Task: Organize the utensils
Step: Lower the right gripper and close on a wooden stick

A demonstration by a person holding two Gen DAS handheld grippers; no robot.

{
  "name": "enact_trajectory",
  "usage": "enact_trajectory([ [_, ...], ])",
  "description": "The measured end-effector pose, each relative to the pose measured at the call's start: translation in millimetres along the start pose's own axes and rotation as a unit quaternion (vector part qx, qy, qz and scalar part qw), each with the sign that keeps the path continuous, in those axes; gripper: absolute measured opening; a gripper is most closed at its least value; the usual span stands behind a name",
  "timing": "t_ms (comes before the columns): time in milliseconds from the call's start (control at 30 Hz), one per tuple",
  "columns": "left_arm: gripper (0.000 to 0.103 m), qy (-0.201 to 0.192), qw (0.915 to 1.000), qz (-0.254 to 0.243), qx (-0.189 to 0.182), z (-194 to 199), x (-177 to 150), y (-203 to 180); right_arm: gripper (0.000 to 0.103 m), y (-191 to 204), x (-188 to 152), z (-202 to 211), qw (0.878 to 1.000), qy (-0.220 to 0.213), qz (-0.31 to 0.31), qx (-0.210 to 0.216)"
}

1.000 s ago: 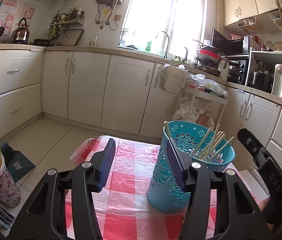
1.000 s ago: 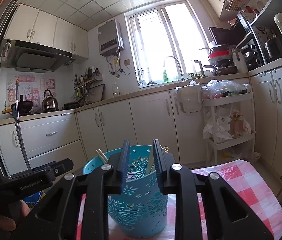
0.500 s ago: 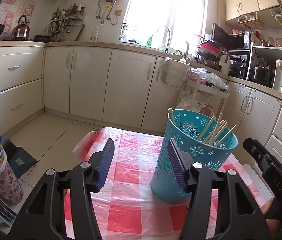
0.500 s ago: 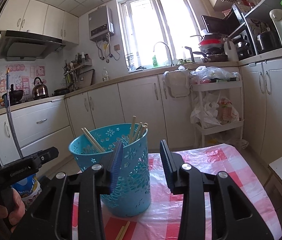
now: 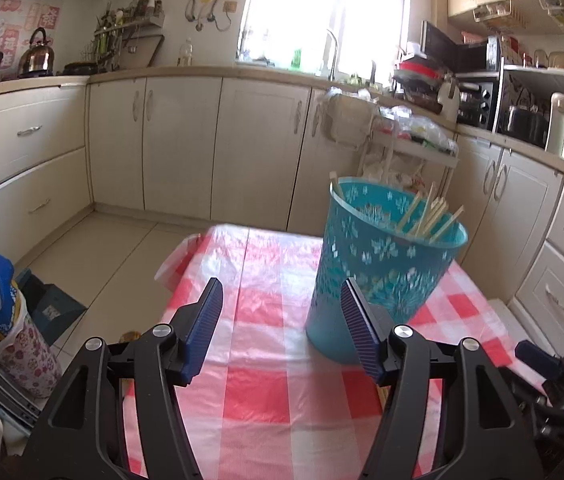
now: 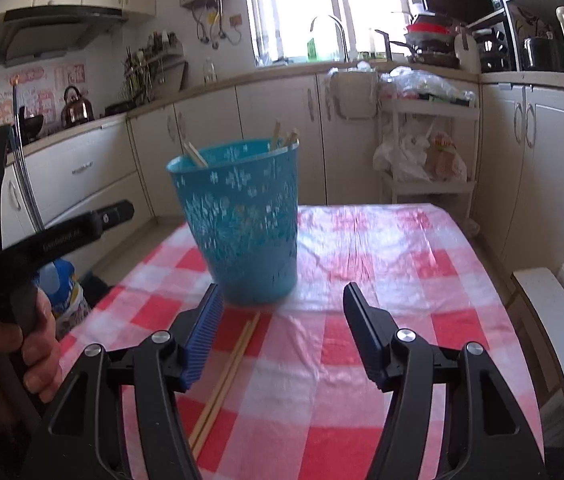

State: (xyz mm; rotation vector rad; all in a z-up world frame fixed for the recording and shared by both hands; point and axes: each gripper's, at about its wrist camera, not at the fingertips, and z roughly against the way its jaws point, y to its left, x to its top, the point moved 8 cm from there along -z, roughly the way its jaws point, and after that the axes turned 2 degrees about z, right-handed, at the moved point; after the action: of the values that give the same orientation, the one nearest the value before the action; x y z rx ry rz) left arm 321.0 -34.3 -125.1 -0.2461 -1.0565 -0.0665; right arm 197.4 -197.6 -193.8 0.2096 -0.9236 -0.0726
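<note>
On the table point(image 6: 393, 248), under its red-and-white checked plastic cover, stands the teal basket point(image 6: 242, 220), upright, with a bundle of chopsticks point(image 5: 427, 214) leaning against its rim at about two o'clock in the left wrist view. Both jaws have just been opening. Right gripper point(image 6: 282, 336): released, nothing between the pads, basket just beyond its tips at eleven o'clock. Left gripper point(image 5: 278, 328): likewise released and empty; its right pad overlaps the basket wall in the picture, contact not confirmed. Loose pair of chopsticks point(image 6: 226, 376) lies flat on the cover, running from the basket's foot towards seven o'clock, close inside the right gripper's left finger.

Risks noted:
- Basket is tall, light and narrow-footed (a nudge from either finger could tip it and spill the bundle).
- Cover is slick and wrinkled; it may slide or bunch under a scraping pad.
- Thin, flat-lying sticks may roll apart, so only one gets pinched.
</note>
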Motion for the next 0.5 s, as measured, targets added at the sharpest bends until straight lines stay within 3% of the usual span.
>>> enact_trajectory([
  [167, 0.059, 0.049, 0.9985, -0.021, 0.009, -3.5, -27.1, -5.3, 0.057, 6.5, -37.7, -21.7, 0.995, 0.094, 0.009, -0.003],
  [367, 0.061, 0.076, 0.9961, -0.043, 0.012, 2.6, -43.9, -9.1, 0.033, 33.4, -55.4, -48.4, 0.988, 0.149, 0.049, 0.01],
  [500, 0.062, 0.095, 0.9939, -0.056, 0.007, 3.0, -52.8, -11.2, 0.027, 39.0, -64.2, -61.3, 0.983, 0.175, 0.061, 0.017],
])
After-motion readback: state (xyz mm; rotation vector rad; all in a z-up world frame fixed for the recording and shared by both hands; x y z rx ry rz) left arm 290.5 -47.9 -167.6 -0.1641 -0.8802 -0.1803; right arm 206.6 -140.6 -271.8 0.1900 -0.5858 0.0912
